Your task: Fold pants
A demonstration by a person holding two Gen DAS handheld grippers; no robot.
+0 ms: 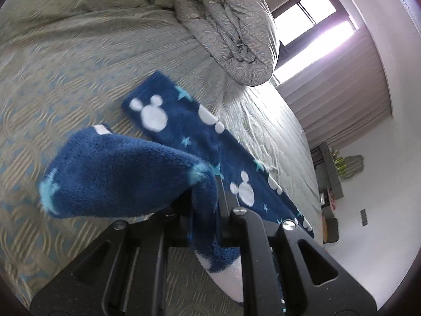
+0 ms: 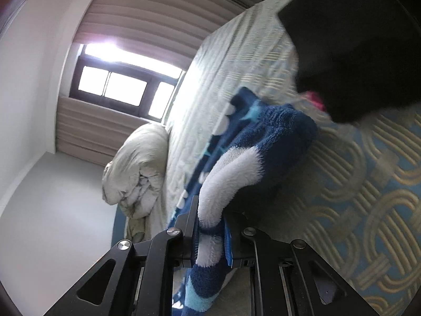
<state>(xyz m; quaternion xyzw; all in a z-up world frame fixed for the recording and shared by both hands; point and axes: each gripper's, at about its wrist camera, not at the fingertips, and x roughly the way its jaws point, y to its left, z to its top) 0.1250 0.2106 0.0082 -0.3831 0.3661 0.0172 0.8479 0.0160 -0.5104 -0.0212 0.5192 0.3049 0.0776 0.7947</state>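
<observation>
Patterned bedspread (image 1: pixel 65 92), bunched duvet (image 1: pixel 231 26), curtained window (image 2: pixel 113 84), both grippers' fingers (image 1: pixel 226 197) (image 2: pixel 193 226) clamped on blue fleece pants (image 1: pixel 184 137).

- Your pants (image 1: pixel 184 134) — navy fleece, white mouse heads, pale blue stars.
- Your bedspread (image 1: pixel 65 84) — tan interlocking rings on blue.
- Your curtains (image 2: pixel 147 2) — beige.

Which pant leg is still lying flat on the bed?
The far leg, stretched flat toward the window with white mouse-head prints showing. The near leg is lifted and curled over, pinched in the left gripper.
</observation>
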